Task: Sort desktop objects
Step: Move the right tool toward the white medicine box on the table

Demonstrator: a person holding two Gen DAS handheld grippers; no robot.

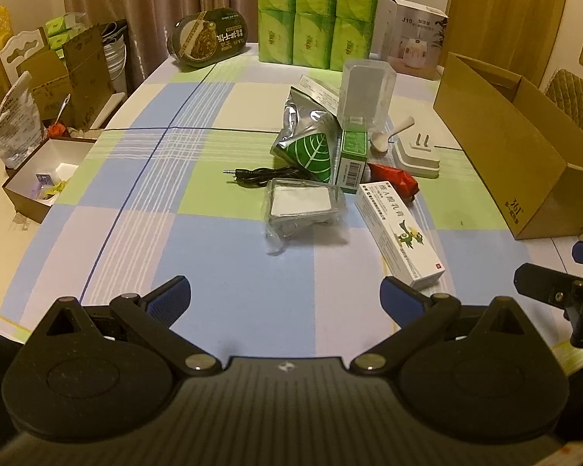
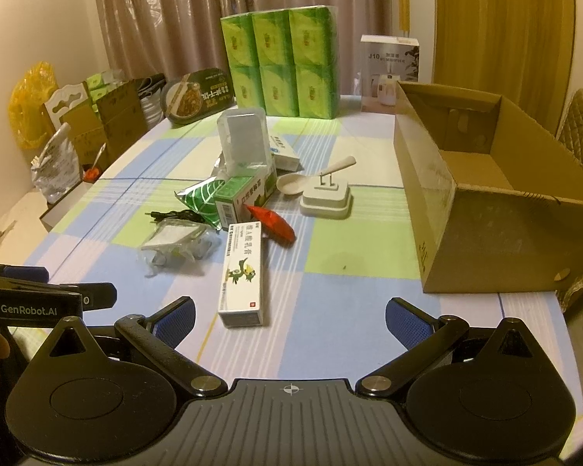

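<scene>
Checked tablecloth in blue, green and cream squares covers the table; my left gripper and right gripper both hang low over its near edge, jaws spread wide, nothing between the blue pads. Nearest item is the white medicine box with a green cartoon figure, lying flat just ahead of the right gripper. Beyond it sits the clutter — a clear plastic pouch with a white card inside, a black cable, a red packet, a green carton, a silver-and-green foil bag, a white plug adapter and a white spoon. An open cardboard box stands to the right, its far wall partly cut off. Green tissue packs back against curtains. Carton print too small to read.
</scene>
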